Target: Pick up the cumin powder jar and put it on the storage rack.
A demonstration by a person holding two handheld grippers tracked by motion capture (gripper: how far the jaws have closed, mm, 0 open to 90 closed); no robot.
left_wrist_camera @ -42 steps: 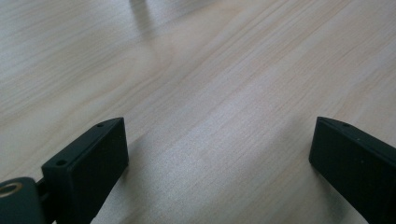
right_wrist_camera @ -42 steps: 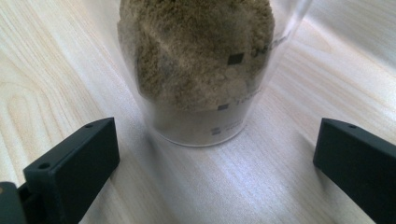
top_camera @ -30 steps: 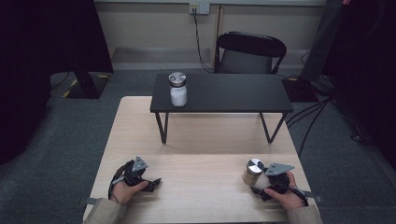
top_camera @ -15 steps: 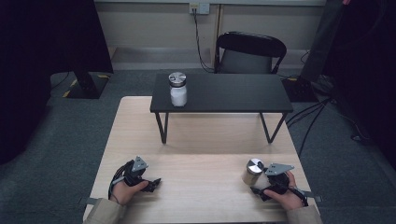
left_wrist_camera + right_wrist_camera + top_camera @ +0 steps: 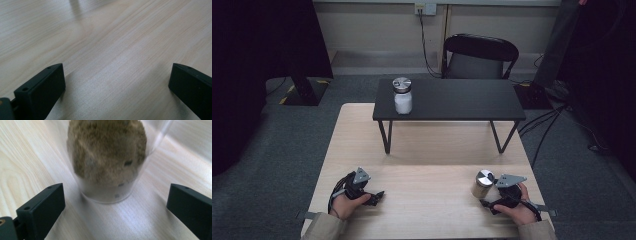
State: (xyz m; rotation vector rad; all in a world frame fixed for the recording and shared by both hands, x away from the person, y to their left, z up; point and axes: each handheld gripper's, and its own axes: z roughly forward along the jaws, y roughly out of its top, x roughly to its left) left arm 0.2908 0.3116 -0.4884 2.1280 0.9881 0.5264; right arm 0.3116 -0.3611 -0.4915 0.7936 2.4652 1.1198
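Left tool (image 5: 373, 196) sits at approx 7 o'clock on the light wood worktop (image 5: 427, 150), jaws wide apart w/ nothing between them; the left gripper view has bare wood grain betw. the two black jaws. It looks idle, no part in the work yet.

Farther back, approx 11 o'clock, a jar of white powder (image 5: 402, 95) stands upright on the small black table (image 5: 452, 100) that rides on the worktop. Untouched, well apart from both tools.

Right tool (image 5: 488, 196) at approx 5 o'clock, jaws spread wide, not gripping. Jar of brown powder (image 5: 482, 184) stands just beside it on the worktop; in the right gripper view the jar (image 5: 107, 162) sits betw. the open jaws but ahead of them, no contact visible on either side.

Progress, my read: early stage, approach made, grasp not closed, jar not lifted. Left to do: close on the jar, then move it, prob. toward the black table.

Jar axis: vertical, silver lid up, base flat on the wood. Round body, so no pref. side for a grip.
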